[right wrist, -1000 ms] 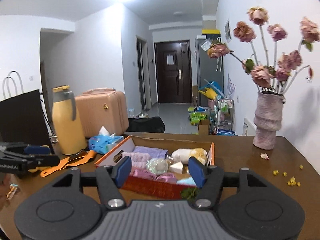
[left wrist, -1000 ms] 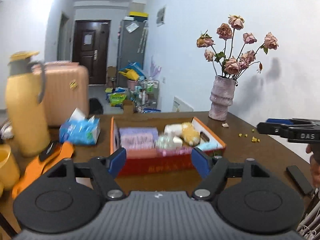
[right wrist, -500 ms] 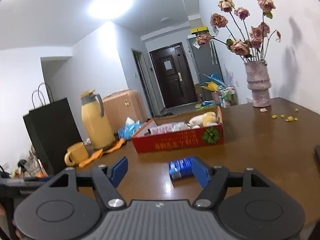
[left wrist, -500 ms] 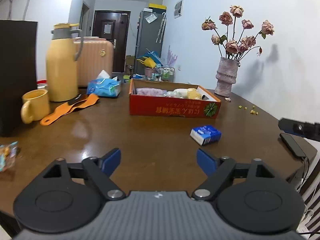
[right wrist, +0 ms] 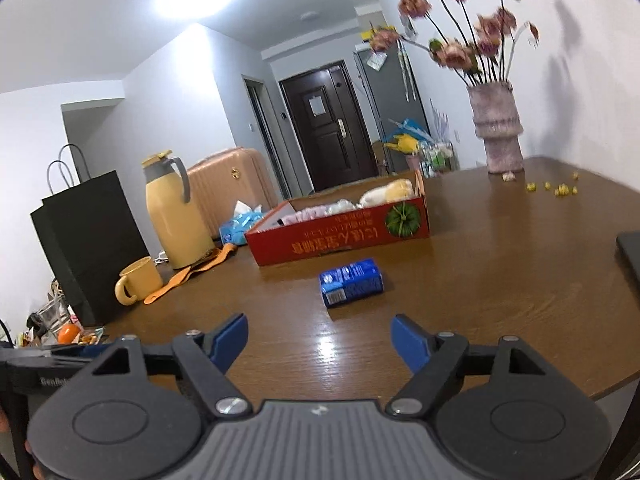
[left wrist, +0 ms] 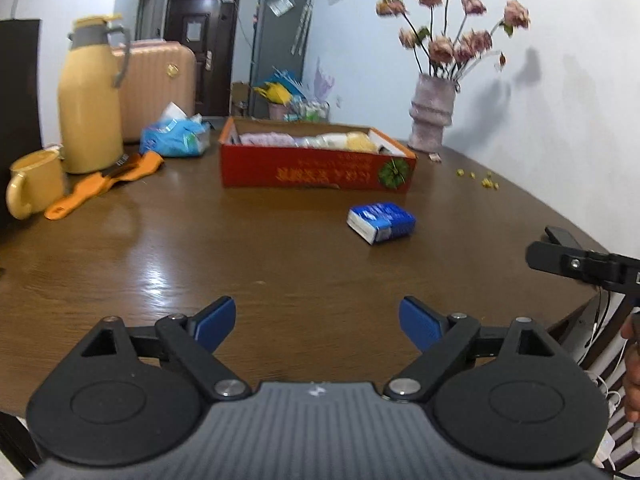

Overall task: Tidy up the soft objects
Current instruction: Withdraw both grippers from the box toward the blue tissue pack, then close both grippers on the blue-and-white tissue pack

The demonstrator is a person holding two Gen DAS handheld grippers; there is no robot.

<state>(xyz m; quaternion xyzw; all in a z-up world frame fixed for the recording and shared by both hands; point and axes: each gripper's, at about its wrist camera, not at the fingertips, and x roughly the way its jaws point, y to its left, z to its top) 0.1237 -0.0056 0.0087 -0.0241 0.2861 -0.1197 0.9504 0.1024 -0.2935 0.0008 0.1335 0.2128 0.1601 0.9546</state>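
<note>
A red cardboard box (left wrist: 316, 172) (right wrist: 340, 240) stands mid-table and holds soft items: a pink towel (left wrist: 268, 139), white bundles and a yellow plush (left wrist: 360, 142). In front of it a small blue tissue pack (left wrist: 382, 222) (right wrist: 351, 282) lies on the bare wood. My left gripper (left wrist: 316, 312) hovers over the near part of the table, its jaws opening, with nothing between them. My right gripper (right wrist: 318, 326) is likewise back from the pack, jaws opening and empty. One of its fingers (left wrist: 560, 260) shows at the right edge of the left wrist view.
Left of the box are a blue tissue bag (left wrist: 174, 138), a yellow thermos (left wrist: 90, 100), a yellow mug (left wrist: 34, 182), an orange strap (left wrist: 104, 184) and a black paper bag (right wrist: 88, 240). A vase of roses (left wrist: 432, 118) stands at the back right; a dark phone (right wrist: 630, 252) lies at the right edge.
Both grippers have drawn back from just above the box to the near side of the table and sunk lower. Their jaws have widened. The blue pack now lies in view on the table.
</note>
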